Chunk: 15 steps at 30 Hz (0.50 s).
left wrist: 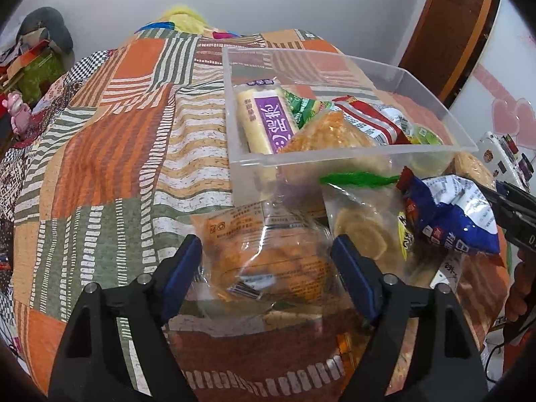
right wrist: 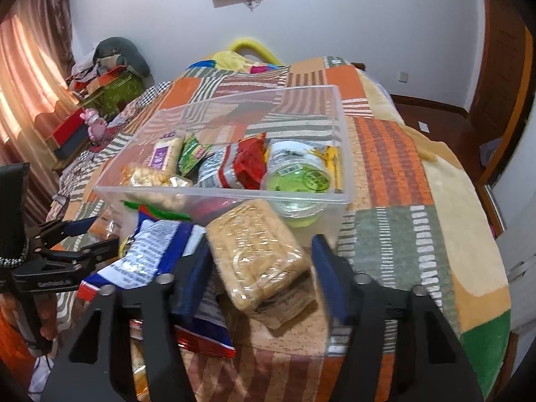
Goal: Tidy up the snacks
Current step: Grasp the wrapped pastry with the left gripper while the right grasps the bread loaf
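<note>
A clear plastic bin (left wrist: 335, 155) (right wrist: 214, 191) stands on the bed and holds several snacks: a purple-labelled pack (left wrist: 268, 117), a red and white packet (right wrist: 234, 167) and a green cup (right wrist: 298, 177). My left gripper (left wrist: 268, 261) is open, its fingers either side of an orange-brown pastry bag (left wrist: 268, 268) lying before the bin. My right gripper (right wrist: 261, 261) is open around a clear pack of beige crackers (right wrist: 258, 254). A blue and white snack bag (left wrist: 449, 214) (right wrist: 154, 254) lies between them. A clear bag tied with green string (left wrist: 361, 224) lies beside it.
A patchwork orange, green and striped bedspread (left wrist: 117, 154) (right wrist: 395, 154) covers the bed. Boxes and a pink toy (right wrist: 92, 124) sit at the left by curtains. A wooden door (right wrist: 502, 77) is at the right. The left gripper also shows in the right wrist view (right wrist: 83, 238).
</note>
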### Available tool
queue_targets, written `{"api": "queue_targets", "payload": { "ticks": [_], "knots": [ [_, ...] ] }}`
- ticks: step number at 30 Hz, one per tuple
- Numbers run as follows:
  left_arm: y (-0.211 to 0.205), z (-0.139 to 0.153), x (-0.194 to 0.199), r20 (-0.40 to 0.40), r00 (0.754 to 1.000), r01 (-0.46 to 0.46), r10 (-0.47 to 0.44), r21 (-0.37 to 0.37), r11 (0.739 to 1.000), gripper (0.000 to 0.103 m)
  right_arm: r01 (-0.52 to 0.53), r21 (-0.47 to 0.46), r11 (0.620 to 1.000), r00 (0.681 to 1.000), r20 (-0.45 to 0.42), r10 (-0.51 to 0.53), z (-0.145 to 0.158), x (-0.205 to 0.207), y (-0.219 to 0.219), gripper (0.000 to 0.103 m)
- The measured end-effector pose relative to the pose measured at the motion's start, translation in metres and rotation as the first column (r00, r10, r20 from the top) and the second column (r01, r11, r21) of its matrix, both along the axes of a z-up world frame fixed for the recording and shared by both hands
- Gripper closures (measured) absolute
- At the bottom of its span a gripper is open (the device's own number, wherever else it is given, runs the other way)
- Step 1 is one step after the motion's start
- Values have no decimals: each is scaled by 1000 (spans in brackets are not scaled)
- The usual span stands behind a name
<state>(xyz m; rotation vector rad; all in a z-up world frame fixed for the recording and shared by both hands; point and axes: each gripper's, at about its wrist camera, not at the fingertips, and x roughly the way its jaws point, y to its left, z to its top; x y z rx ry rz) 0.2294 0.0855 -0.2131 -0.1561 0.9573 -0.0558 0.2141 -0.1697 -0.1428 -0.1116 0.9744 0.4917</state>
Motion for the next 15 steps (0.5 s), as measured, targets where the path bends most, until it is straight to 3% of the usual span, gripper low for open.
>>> {"api": "queue_targets", "payload": {
  "ticks": [4, 9, 15],
  "knots": [
    [3, 3, -5, 21, 1000, 3, -3, -11, 1000, 34, -15, -26, 1000, 1000, 27, 16, 1, -3, 3, 63],
    [-1, 10, -15, 47, 999, 23, -24, 27, 999, 42, -6, -14, 1000, 999, 40, 6, 3, -6, -6, 68],
    [2, 27, -26, 78, 997, 19, -22, 43, 999, 75, 12, 10, 1000, 999, 37, -13, 7, -9, -16, 69]
  ]
}}
